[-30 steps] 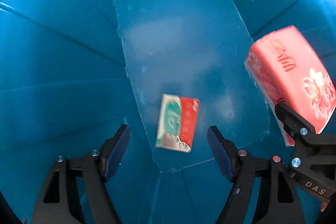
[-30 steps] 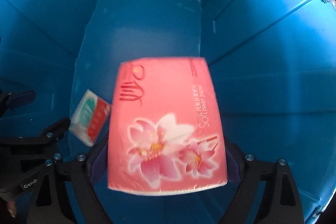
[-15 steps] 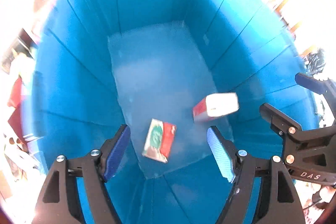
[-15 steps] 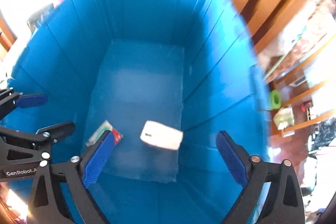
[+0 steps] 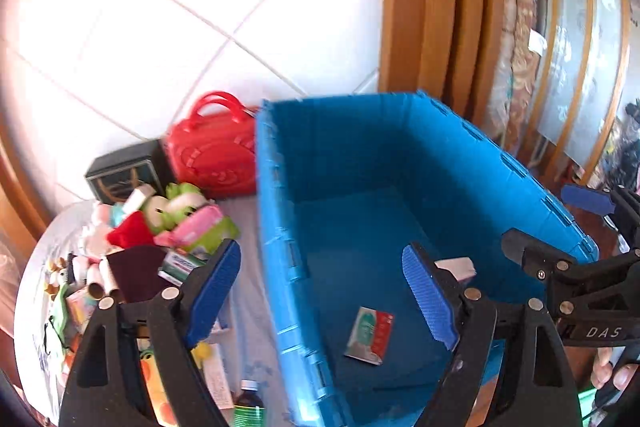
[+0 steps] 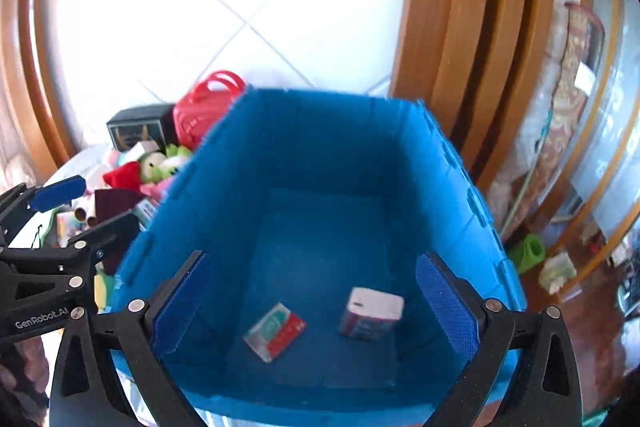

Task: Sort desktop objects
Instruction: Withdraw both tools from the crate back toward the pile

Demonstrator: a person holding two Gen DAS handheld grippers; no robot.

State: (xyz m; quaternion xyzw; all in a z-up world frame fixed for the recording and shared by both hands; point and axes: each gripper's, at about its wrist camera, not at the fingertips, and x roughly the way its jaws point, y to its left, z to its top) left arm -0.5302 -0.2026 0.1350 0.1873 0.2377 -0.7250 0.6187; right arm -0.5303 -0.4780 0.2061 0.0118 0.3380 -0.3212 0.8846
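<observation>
Inside the blue crate [image 6: 452,163], a pink tissue pack [image 6: 372,313] and a small red-green packet [image 6: 274,331] lie apart, while the left gripper [image 5: 324,295] and right gripper [image 6: 316,303] hang above, jaws opening, nothing between them

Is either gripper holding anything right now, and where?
Nothing. Left gripper and right gripper are empty, jaws opening; both packs lie in the crate.

White tiled wall [image 5: 192,7] brightly lit; wooden frame [image 6: 472,27] on the right, glass panels [image 5: 580,27] beyond.
</observation>
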